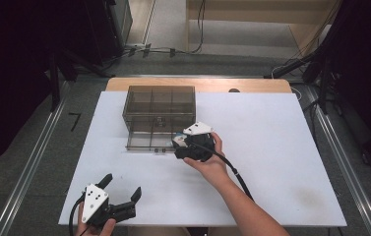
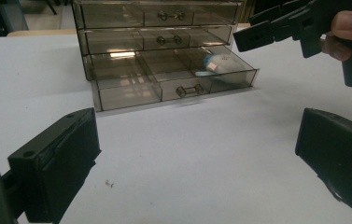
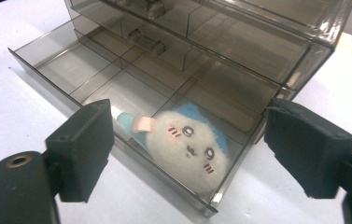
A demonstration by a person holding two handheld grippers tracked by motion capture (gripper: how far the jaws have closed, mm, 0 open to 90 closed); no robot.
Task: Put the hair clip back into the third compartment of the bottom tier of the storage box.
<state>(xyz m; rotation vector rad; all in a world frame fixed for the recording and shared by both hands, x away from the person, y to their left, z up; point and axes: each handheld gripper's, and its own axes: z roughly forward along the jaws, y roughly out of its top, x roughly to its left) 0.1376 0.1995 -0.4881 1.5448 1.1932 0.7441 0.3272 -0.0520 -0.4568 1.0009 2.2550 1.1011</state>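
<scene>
Right gripper view looks down between the parted jaws of the right tongs (image 3: 183,154) onto a small white-and-blue plush toy (image 3: 190,142) lying in the end compartment of the pulled-out bottom drawer (image 3: 94,88); the jaws are released and hold nothing, with the toy below and between them. In the high view the right tongs (image 1: 180,145) hover at the drawer's right front corner, by the smoky plastic drawer chest (image 1: 159,105) on the white worktop (image 1: 271,147), while the left tongs (image 1: 121,189) rest near the worktop's front edge, also spread wide and empty, well apart from the chest. The toy looks to be either just dropped in or about to be lifted; judging by the open drawer, the next move calls for either closing on the toy or pushing the drawer front home squarely.
</scene>
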